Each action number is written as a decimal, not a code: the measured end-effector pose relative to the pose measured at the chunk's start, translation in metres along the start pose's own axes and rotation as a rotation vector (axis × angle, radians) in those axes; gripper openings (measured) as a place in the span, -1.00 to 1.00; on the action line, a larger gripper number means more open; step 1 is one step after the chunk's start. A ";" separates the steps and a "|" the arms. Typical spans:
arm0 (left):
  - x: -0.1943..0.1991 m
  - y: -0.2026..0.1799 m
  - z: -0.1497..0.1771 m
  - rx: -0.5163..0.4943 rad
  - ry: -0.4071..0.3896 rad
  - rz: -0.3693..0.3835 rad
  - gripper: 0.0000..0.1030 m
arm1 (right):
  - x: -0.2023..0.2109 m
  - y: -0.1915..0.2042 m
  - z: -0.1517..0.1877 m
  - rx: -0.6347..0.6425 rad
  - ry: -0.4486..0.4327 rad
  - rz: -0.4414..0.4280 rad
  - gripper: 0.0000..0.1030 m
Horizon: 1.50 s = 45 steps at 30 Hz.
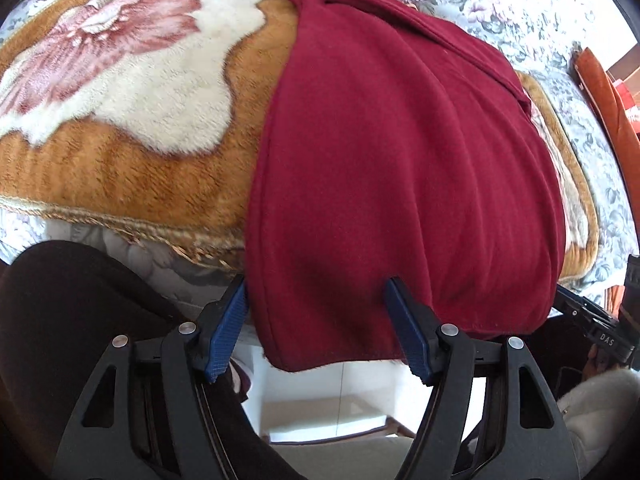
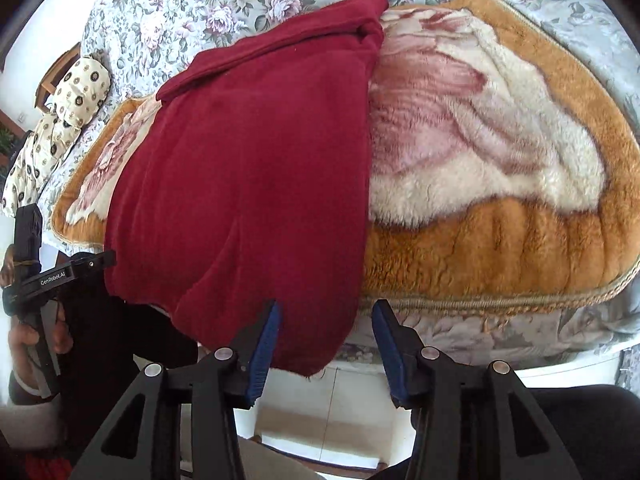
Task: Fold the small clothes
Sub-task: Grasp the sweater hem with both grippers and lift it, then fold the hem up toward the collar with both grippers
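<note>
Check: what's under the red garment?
The red garment lies on a plush tan blanket over a floral bedspread. Anything beneath its middle is covered.

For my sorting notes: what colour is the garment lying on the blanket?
Dark red garment, plain with no print; the right wrist view shows it best.
</note>
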State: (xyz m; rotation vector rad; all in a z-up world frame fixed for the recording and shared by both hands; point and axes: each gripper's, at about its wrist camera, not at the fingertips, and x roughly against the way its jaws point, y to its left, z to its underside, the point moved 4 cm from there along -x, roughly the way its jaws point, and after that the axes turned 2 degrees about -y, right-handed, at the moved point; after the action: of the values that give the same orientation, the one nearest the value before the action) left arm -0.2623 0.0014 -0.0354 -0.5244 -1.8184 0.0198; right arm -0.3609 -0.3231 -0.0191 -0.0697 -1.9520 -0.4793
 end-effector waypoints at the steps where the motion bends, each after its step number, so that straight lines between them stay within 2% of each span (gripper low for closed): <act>1: -0.003 -0.001 0.001 -0.001 0.008 -0.002 0.35 | -0.002 0.001 0.002 -0.002 0.007 -0.005 -0.09; 8: -0.015 -0.004 -0.001 0.033 0.026 0.021 0.35 | -0.022 -0.003 0.014 -0.084 0.045 -0.073 -0.08; 12: -0.019 -0.005 -0.002 0.050 0.030 0.042 0.35 | -0.028 -0.007 0.017 -0.159 0.016 -0.088 -0.08; 14: -0.019 -0.005 -0.002 0.072 0.021 0.064 0.35 | -0.025 -0.004 0.017 -0.139 0.006 -0.102 -0.17; 15: -0.016 -0.002 0.000 0.078 0.015 0.075 0.34 | -0.022 -0.001 0.016 -0.129 -0.006 -0.119 -0.42; 16: -0.015 0.000 0.001 0.079 0.008 0.082 0.13 | -0.021 0.001 0.015 -0.120 -0.009 -0.121 -0.53; 17: -0.013 0.001 0.002 0.074 0.004 0.086 -0.20 | -0.019 0.004 0.015 -0.104 -0.012 -0.118 -0.57; 18: -0.011 0.002 0.002 0.067 0.003 0.096 -0.33 | -0.017 0.005 0.015 -0.096 -0.018 -0.126 -0.76; 20: -0.004 0.002 0.003 0.046 -0.001 0.106 -0.68 | -0.007 0.010 0.012 -0.085 -0.041 -0.175 -0.84; 24: 0.016 -0.003 -0.003 0.020 -0.022 0.152 -0.75 | 0.025 0.019 -0.008 -0.033 -0.114 -0.268 -0.84; 28: 0.038 -0.003 -0.022 0.035 -0.056 0.225 -0.76 | 0.052 0.024 -0.038 -0.028 -0.206 -0.338 -0.84; 32: 0.061 -0.004 -0.057 0.022 -0.112 0.255 -0.77 | 0.063 0.026 -0.079 -0.030 -0.296 -0.344 -0.84; 38: 0.079 -0.017 -0.151 0.022 -0.232 0.262 -0.77 | 0.067 0.025 -0.160 -0.030 -0.394 -0.293 -0.85; 40: 0.075 -0.020 -0.186 0.025 -0.253 0.258 -0.79 | 0.061 0.023 -0.194 -0.038 -0.418 -0.273 -0.85; 45: 0.043 -0.024 -0.273 0.054 -0.289 0.190 -0.85 | 0.033 0.008 -0.278 -0.067 -0.465 -0.193 -0.85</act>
State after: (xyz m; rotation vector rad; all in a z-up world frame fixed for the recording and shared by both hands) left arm -0.0296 -0.0731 0.0965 -0.6825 -2.0348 0.2863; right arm -0.1320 -0.4218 0.1084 -0.0370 -2.4107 -0.7045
